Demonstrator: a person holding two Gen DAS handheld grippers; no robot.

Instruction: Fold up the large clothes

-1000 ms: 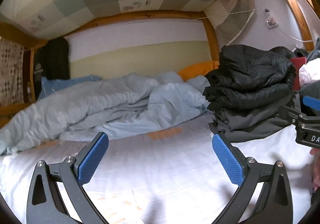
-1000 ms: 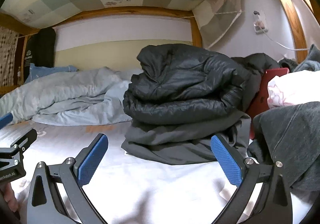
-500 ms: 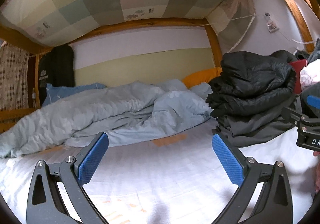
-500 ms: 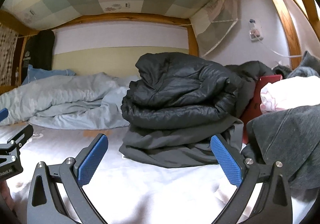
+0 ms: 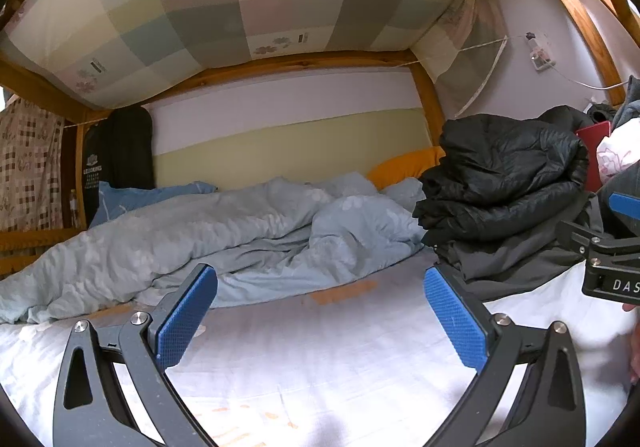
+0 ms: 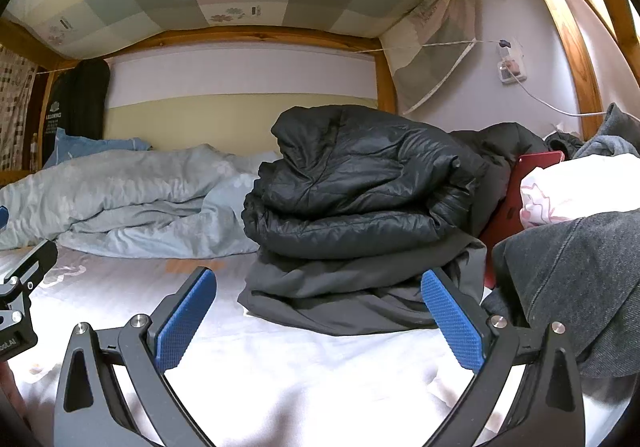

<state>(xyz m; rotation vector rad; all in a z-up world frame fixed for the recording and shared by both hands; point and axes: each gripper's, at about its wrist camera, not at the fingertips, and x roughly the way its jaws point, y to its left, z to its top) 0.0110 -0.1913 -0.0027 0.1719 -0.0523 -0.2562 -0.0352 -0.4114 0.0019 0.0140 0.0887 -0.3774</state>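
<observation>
A folded black puffer jacket [image 6: 360,187] lies on top of a folded dark grey garment [image 6: 360,287] on the white bed sheet [image 6: 300,367]. The same pile shows at the right of the left wrist view [image 5: 504,183]. A grey garment [image 6: 572,287] lies unfolded at the right. My right gripper [image 6: 318,319] is open and empty, low over the sheet just in front of the pile. My left gripper [image 5: 320,317] is open and empty over bare sheet [image 5: 320,359], left of the pile. The right gripper's body shows at the right edge of the left wrist view [image 5: 608,259].
A crumpled light blue duvet [image 5: 200,235] lies along the far side of the bed, with an orange pillow [image 5: 404,167] behind it. A red box [image 6: 516,207] and white-pink cloth [image 6: 580,191] sit behind the pile. A wooden bunk frame [image 6: 260,35] and checked mattress are overhead.
Both views have tilted upward, showing more of the bunk above. The grippers stay open and the clothes have not moved.
</observation>
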